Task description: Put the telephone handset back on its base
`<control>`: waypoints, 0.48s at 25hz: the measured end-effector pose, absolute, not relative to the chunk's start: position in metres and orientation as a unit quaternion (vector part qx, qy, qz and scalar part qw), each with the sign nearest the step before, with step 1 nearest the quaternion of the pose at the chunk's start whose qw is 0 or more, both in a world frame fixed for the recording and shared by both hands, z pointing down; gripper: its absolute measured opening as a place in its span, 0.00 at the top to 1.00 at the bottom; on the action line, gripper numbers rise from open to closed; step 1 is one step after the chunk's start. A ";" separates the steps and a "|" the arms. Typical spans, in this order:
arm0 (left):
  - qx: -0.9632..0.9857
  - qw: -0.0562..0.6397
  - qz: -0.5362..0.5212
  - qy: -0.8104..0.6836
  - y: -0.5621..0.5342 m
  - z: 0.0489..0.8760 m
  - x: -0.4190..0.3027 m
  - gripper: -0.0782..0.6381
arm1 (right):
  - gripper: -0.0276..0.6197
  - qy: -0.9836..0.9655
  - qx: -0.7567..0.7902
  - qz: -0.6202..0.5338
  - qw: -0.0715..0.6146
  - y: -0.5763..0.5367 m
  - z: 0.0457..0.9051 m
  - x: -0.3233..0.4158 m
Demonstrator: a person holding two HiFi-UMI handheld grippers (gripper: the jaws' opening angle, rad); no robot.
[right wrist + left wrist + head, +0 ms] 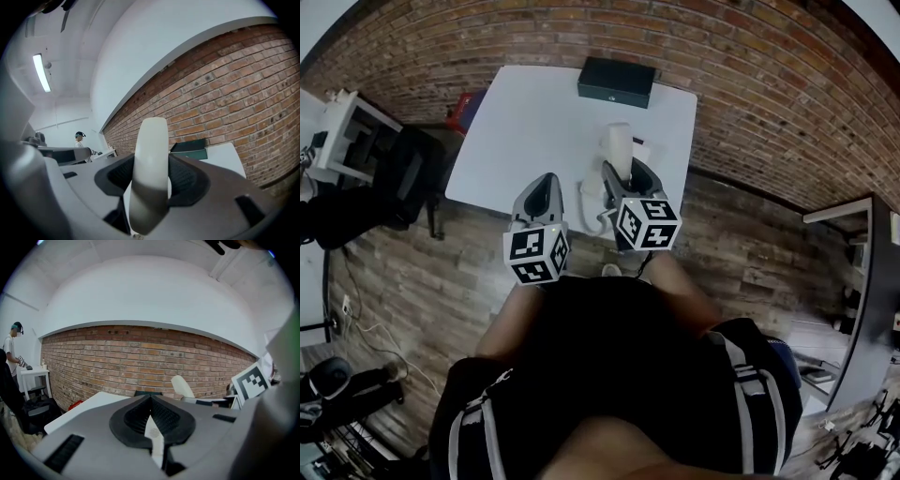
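Observation:
The white handset (620, 141) stands upright between the jaws of my right gripper (622, 169), above the near edge of the white table (534, 131). In the right gripper view the handset (150, 173) fills the gap of the right gripper (150, 163), with both black pads against it. A white piece (590, 191) with a coiled cord (598, 223) lies just left of that gripper, probably the base, mostly hidden. My left gripper (546, 185) hovers at the table's near edge, jaws together and holding nothing (150, 399). From there the handset (182, 386) shows at the right.
A black box (616, 82) sits at the table's far edge by the brick wall. Dark bags (408, 178) and a red item (467, 101) lie left of the table. A person (10, 352) stands at a small white table far left.

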State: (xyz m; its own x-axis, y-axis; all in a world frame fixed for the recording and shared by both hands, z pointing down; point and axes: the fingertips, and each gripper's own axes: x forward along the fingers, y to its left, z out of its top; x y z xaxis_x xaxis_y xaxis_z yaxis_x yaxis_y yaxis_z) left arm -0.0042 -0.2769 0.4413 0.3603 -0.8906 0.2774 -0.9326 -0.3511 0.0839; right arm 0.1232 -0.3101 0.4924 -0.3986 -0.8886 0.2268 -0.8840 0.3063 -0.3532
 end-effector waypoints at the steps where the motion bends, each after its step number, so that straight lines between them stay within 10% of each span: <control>1: 0.816 0.114 0.092 -0.559 -0.281 0.442 -0.004 0.89 | 0.64 0.806 -0.548 -0.222 0.003 -0.314 0.497 0.123; 12: 0.824 0.118 0.106 -0.543 -0.315 0.448 -0.039 0.89 | 0.64 0.738 -0.584 -0.336 0.034 -0.351 0.542 0.110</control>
